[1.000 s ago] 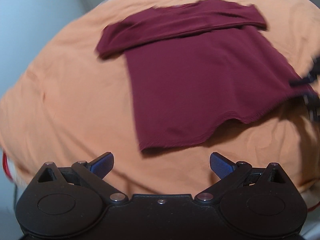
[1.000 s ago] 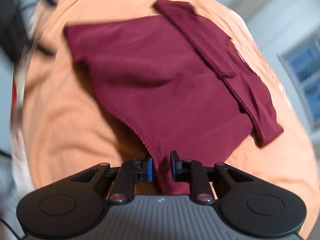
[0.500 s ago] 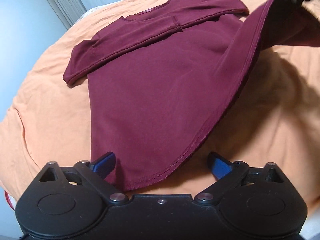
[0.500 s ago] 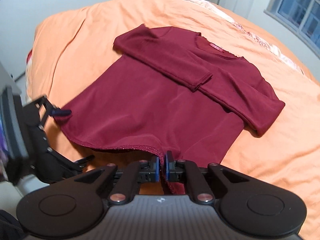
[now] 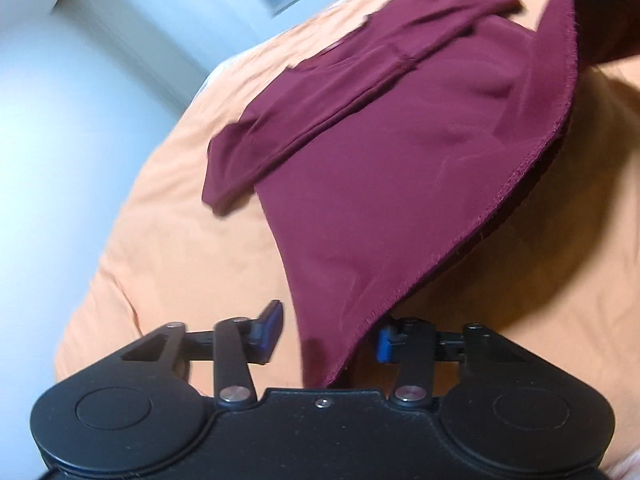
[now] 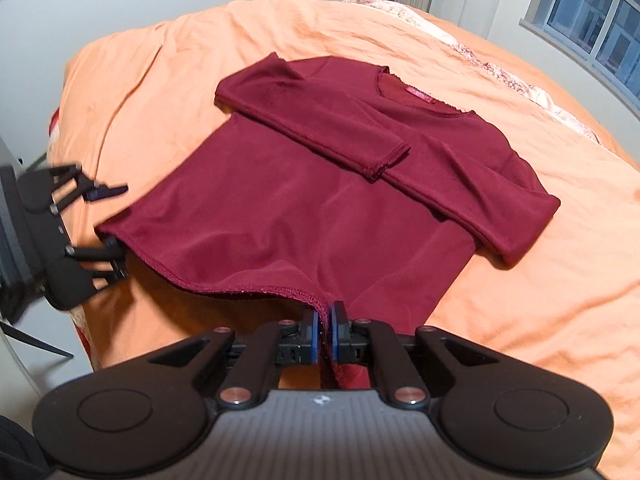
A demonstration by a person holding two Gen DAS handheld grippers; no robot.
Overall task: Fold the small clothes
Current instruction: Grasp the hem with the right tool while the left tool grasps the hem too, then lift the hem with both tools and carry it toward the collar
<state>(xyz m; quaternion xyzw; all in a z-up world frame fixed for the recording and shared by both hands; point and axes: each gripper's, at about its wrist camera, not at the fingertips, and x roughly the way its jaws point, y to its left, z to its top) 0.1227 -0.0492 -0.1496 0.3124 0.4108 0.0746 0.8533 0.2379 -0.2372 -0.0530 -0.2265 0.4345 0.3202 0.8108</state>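
Orange bed (image 6: 500, 264); right claw (image 6: 325, 334) pinching shirt hem (image 6: 248, 290)

**No readable text**

Nothing legible in either view. Red neck tag (image 6: 419, 95) inside collar of maroon shirt (image 6: 304, 200): print too small to read. Small pale logo mark (image 6: 320, 411) on right gripper body, no letters discernible.

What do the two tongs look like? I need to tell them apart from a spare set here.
Both look alike. The left tongs have a matte black body with two round discs, silver pivot screws on black linkage bars, and blue finger pads. The right tongs share that build, plus a ribbed grey top panel with a small white mark. No cables or sleeves show.
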